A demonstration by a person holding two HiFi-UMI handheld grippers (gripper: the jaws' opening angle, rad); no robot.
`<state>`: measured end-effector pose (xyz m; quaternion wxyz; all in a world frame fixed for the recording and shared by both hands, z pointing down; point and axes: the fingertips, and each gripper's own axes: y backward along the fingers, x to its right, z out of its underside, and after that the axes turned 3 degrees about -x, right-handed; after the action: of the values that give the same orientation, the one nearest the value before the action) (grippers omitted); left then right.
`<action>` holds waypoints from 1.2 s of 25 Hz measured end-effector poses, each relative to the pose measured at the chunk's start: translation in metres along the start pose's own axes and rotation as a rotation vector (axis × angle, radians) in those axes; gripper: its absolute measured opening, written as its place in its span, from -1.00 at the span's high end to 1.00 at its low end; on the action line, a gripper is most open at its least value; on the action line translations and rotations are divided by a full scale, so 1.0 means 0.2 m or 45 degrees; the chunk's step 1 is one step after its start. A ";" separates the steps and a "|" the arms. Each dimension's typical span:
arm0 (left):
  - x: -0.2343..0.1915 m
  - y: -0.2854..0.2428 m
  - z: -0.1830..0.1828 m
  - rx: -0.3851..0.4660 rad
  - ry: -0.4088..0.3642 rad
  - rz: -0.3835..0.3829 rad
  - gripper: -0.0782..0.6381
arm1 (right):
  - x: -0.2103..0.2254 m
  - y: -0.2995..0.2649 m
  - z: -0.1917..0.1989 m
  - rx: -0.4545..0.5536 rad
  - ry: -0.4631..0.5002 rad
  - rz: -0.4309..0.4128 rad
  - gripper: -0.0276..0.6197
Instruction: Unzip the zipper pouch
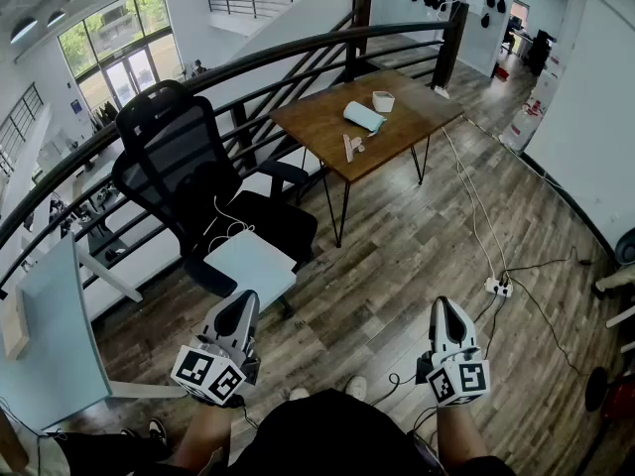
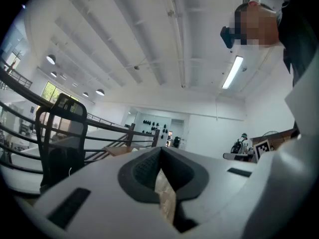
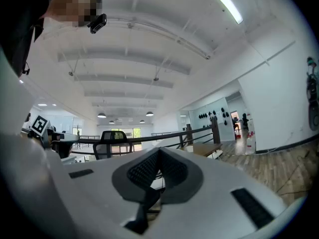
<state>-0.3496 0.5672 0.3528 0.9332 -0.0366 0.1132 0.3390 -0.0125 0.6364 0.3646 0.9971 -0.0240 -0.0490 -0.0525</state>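
Observation:
The light blue zipper pouch [image 1: 363, 116] lies on a brown wooden table [image 1: 317, 122] far ahead, near its middle. Both grippers hang low and close to the person's body, a long way from the table. My left gripper [image 1: 244, 301] points up toward the chair, its jaws shut with nothing between them [image 2: 160, 151]. My right gripper [image 1: 444, 306] is over the wooden floor, also shut and empty [image 3: 159, 152]. Both gripper views look upward at the ceiling, and the pouch does not show in them.
A black office chair [image 1: 193, 172] with a pale blue board [image 1: 250, 264] on its seat stands between me and the table. A white cup [image 1: 383, 101] and small wooden pieces [image 1: 352, 147] share the table. A curved railing [image 1: 298, 48] runs behind; a power strip [image 1: 496, 287] and cables lie at the right.

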 end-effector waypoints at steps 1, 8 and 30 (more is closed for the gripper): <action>0.00 -0.01 0.00 0.000 0.000 0.002 0.75 | 0.01 0.00 0.00 -0.001 0.002 0.005 0.94; 0.04 -0.05 -0.01 0.003 -0.010 0.017 0.74 | 0.02 -0.03 -0.01 0.012 -0.001 -0.009 0.94; 0.26 -0.28 0.04 -0.021 -0.025 0.004 0.22 | 0.21 -0.03 -0.08 0.114 -0.138 -0.091 0.26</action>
<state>-0.2746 0.5577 0.3477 0.9334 -0.0409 0.1012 0.3419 0.0303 0.6258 0.3525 0.9906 0.0195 -0.1061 -0.0844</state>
